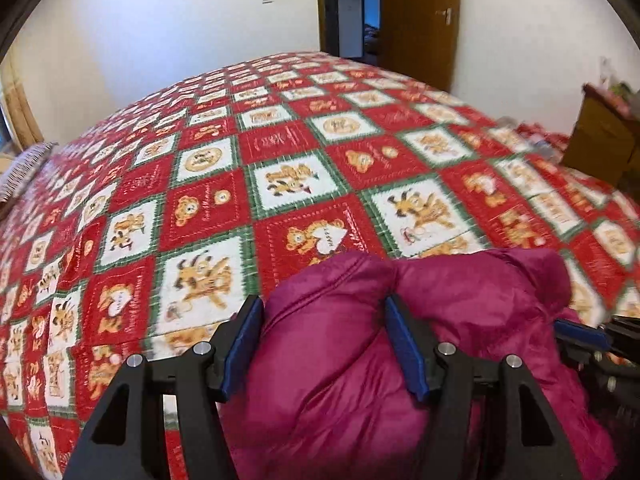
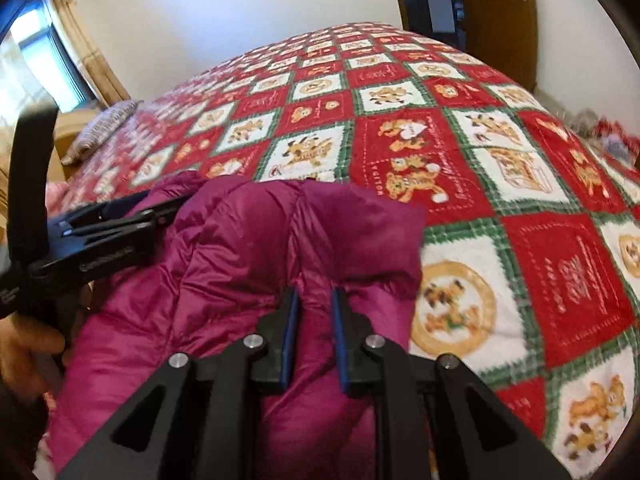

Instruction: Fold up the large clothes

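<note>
A puffy magenta jacket (image 1: 360, 360) lies bunched on the near side of the bed. My left gripper (image 1: 322, 304) straddles a thick roll of it, and both blue pads press into the padding. My right gripper (image 2: 315, 294) is shut narrowly on a pinched fold of the same jacket (image 2: 240, 248). The left gripper (image 2: 120, 216) shows in the right wrist view at the jacket's left side, with a hand (image 2: 28, 352) holding its handle. The right gripper's blue fingertip (image 1: 580, 334) shows at the jacket's right edge in the left wrist view.
A red, white and green patchwork quilt (image 1: 280, 176) covers the bed. A striped pillow (image 2: 106, 128) lies at the far left. A brown door (image 1: 420, 20) stands behind the bed, cardboard boxes (image 1: 600, 136) to the right, and a curtained window (image 2: 48, 60) to the left.
</note>
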